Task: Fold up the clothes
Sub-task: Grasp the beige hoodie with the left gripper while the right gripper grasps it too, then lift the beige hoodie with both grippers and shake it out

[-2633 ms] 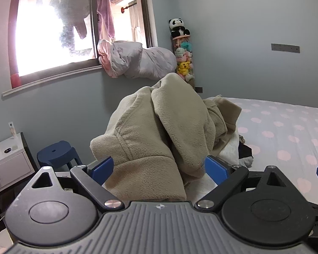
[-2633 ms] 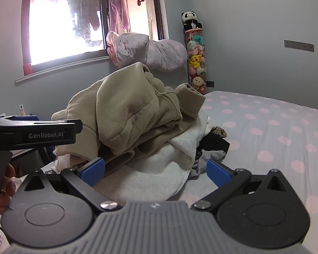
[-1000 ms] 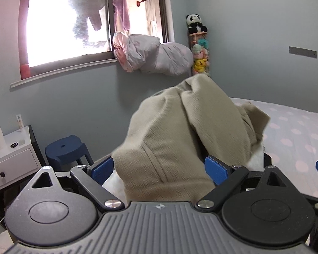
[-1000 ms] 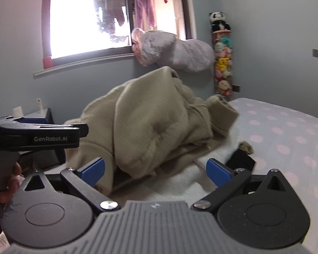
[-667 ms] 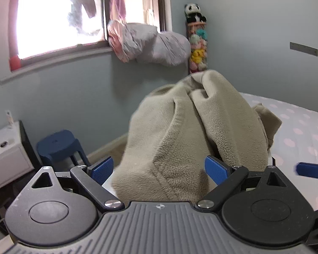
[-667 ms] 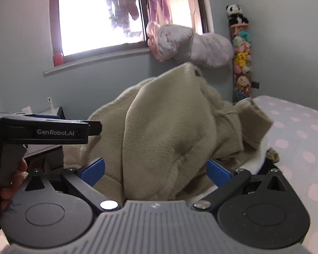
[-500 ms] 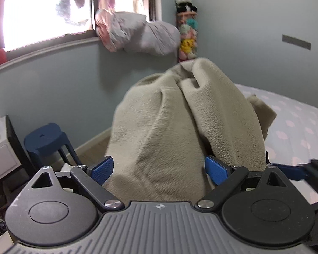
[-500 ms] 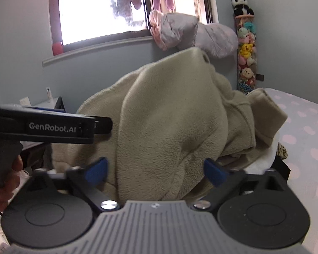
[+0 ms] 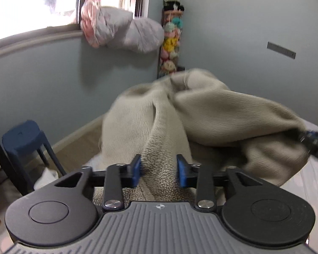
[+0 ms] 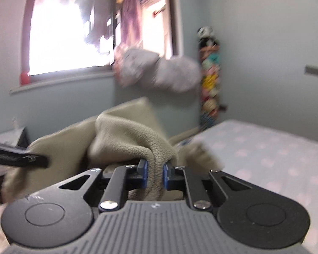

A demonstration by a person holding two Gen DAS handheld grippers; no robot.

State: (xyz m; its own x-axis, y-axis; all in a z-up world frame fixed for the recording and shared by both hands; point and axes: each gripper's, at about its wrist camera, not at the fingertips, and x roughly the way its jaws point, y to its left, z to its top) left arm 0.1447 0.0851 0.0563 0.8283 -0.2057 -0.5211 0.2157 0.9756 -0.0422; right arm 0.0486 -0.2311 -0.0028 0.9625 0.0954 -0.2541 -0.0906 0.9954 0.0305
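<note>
Both grippers have hold of one beige fleece garment (image 9: 212, 114), which hangs bunched in the air near the cameras, in front of the blue-grey wall and above the near edge of the bed (image 10: 265, 148).

The left gripper (image 9: 158, 170) has its blue pads (image 9: 136, 170) drawn in around a thick fold of fleece; the pads press the pile from both sides, with a fair band of cloth between them. From this grip the fabric rises away from the camera to a rumpled peak, then runs down to the right, where it ends at the other tool's black and blue tip at the right edge of the picture.

The right gripper (image 10: 154, 176) is closed more tightly: its pads pinch a narrow ridge of the garment's edge, nearly meeting. From there the cloth spreads up and to the left toward the left tool's black body, seen at the left edge of that view.

So the garment's long axis lies roughly left to right between the two grips, sagging in folds. Which end is collar or hem cannot be told.

Farther off are a window (image 10: 74, 31), a grey bundle (image 9: 125, 29) on its sill, a column of stuffed toys (image 9: 171, 36) in the corner, and a blue stool (image 9: 25, 135) at the left.
</note>
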